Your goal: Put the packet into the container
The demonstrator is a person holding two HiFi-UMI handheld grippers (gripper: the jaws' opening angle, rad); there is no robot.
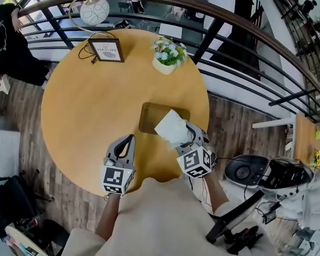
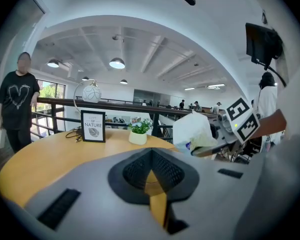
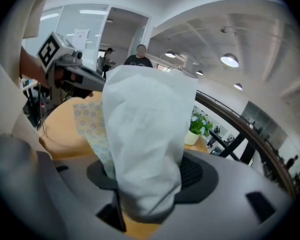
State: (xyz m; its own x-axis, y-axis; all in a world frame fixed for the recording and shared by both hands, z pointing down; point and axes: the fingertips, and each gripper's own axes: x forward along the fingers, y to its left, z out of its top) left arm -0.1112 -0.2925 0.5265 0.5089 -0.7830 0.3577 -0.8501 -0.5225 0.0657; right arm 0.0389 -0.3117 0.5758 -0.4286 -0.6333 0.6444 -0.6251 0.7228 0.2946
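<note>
A white packet (image 1: 172, 127) with a patterned side sticks out of my right gripper (image 1: 190, 134), which is shut on it. The packet hangs over the near right corner of a flat brown container (image 1: 149, 117) on the round wooden table (image 1: 90, 111). In the right gripper view the packet (image 3: 146, 134) fills the space between the jaws of the right gripper (image 3: 147, 176). My left gripper (image 1: 125, 144) hovers over the table's near edge, left of the container, jaws together and holding nothing. The left gripper view shows its own tips (image 2: 151, 156) meeting, and the packet (image 2: 192, 130) at the right.
A framed sign (image 1: 106, 50), a small potted plant (image 1: 168, 54) and a globe lamp (image 1: 94, 9) stand at the table's far side. A dark railing (image 1: 240, 41) curves behind the table. A person in black (image 1: 5, 39) stands at the far left.
</note>
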